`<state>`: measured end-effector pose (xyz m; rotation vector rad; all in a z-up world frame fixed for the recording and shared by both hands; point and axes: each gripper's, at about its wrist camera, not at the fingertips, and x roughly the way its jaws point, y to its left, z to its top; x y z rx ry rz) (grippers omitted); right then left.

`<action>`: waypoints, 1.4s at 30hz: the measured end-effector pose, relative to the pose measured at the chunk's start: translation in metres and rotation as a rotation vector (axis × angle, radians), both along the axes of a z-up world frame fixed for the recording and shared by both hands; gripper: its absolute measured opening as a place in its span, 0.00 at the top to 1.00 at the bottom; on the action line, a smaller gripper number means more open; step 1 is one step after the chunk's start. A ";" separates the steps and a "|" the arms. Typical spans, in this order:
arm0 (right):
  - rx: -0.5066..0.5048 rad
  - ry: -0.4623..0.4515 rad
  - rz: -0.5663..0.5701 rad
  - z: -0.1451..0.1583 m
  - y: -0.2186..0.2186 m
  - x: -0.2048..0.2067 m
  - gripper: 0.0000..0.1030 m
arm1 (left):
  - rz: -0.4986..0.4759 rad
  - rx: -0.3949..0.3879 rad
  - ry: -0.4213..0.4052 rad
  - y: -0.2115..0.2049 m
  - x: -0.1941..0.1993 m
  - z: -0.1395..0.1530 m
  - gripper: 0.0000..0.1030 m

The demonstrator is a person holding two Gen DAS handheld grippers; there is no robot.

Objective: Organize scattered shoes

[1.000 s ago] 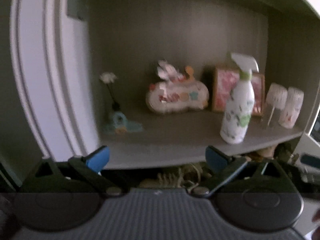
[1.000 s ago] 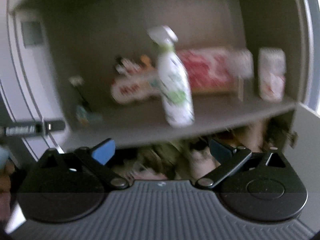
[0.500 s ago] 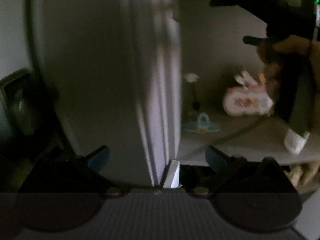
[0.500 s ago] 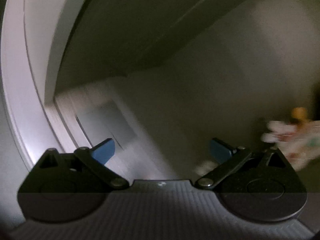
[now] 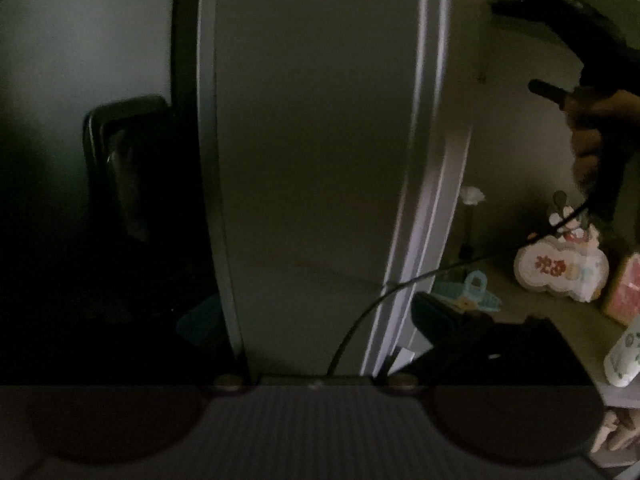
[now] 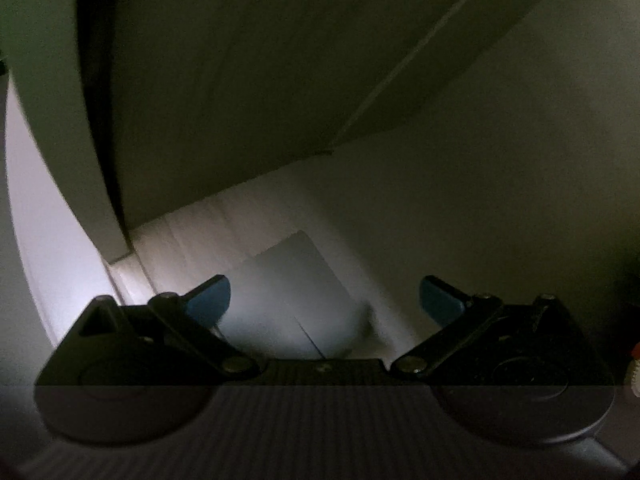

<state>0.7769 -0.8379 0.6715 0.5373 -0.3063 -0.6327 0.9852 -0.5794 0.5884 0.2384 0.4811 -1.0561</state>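
No shoe shows clearly in either view. My left gripper (image 5: 314, 316) is open, and a tall white cabinet door panel (image 5: 320, 160) stands close in front of it, filling the space between its blue-padded fingers. In the left wrist view a hand (image 5: 588, 136) at the upper right holds the other gripper's dark body. My right gripper (image 6: 324, 300) is open with nothing between its fingers. It points up into the niche's upper back corner (image 6: 332, 152), at bare wall and the underside of the top board.
On the grey shelf (image 5: 560, 332) right of the door sit a blue hair clip (image 5: 476, 292), a cloud-shaped ornament (image 5: 560, 272), a pink box (image 5: 624, 284) and a white spray bottle (image 5: 624, 356). A black cable (image 5: 400, 288) crosses the door's edge. A dark object (image 5: 124, 168) hangs at the left.
The left view has swung left, from facing the shelf to the door panel. The right view has tilted up from the spray bottle to the niche's upper corner. Both grippers stay open.
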 end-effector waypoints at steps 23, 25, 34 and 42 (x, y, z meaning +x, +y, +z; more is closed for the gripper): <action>0.245 0.571 -0.531 -0.118 0.123 -0.105 0.00 | -0.401 0.098 0.060 -0.008 -0.020 -0.032 0.00; 0.335 0.602 -0.594 -0.136 0.150 -0.121 0.00 | -0.473 0.125 0.068 -0.013 -0.030 -0.042 0.00; 0.459 0.666 -0.699 -0.155 0.222 -0.159 0.00 | -0.685 0.180 0.039 -0.017 -0.095 -0.069 0.00; 0.480 0.644 -0.632 -0.200 0.226 -0.190 0.00 | -0.562 0.233 -0.058 0.001 -0.140 -0.107 0.00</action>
